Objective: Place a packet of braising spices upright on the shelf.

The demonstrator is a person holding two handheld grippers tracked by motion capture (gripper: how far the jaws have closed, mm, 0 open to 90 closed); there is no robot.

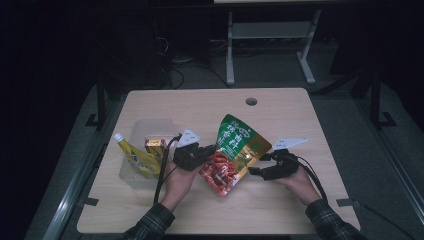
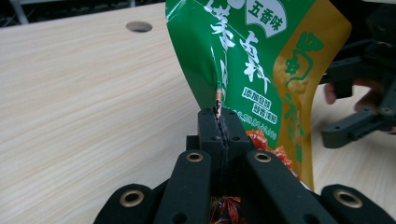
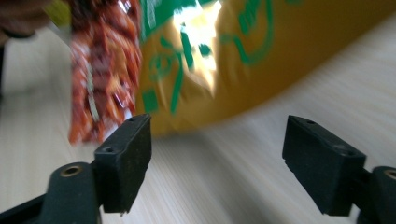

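The left gripper (image 1: 202,151) pinches the snack bag (image 1: 234,152) at its edge, lifting it off the table (image 1: 280,210), probably to carry it. Right of the bag, the right gripper (image 1: 256,165) hangs open and empty. A clear tub (image 1: 134,131) sits left of the bag.

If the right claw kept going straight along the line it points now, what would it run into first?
Most likely the snack bag, held up by the left claw. The right claw is open, with bare table between its jaws and the bag just ahead; blur makes the depth uncertain.
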